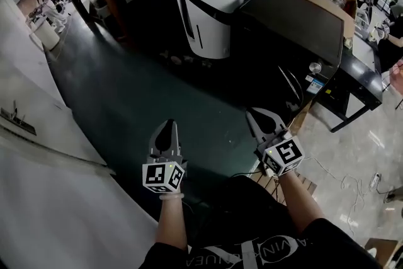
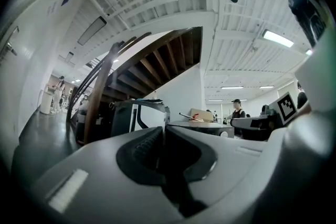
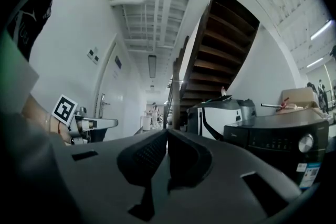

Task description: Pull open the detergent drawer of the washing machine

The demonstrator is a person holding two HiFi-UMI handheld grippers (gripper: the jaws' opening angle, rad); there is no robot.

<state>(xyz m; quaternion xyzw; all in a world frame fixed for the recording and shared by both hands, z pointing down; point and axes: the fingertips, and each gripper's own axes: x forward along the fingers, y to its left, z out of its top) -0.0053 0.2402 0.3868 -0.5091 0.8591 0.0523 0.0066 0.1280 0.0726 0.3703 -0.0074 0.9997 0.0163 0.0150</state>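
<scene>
Both claws hang level in front of the person, well short of the target. The left claw (image 1: 165,135) has its jaws pressed together with nothing between them, and the right claw (image 1: 264,121) is likewise closed and empty. The washing machine (image 1: 296,41) is the dark cabinet ahead and to the right, nearer the right claw. In the right gripper view its control panel (image 3: 275,141) and round dial (image 3: 305,142) face that claw. The detergent drawer itself cannot be picked out from here (the front is dark and seen at a slant).

The approach has not yet begun, by my reading. To do it well, the right claw likely needs to open first, move in level toward the panel's drawer front, and close on its lip. The pull should then run straight back, not sideways.
</scene>
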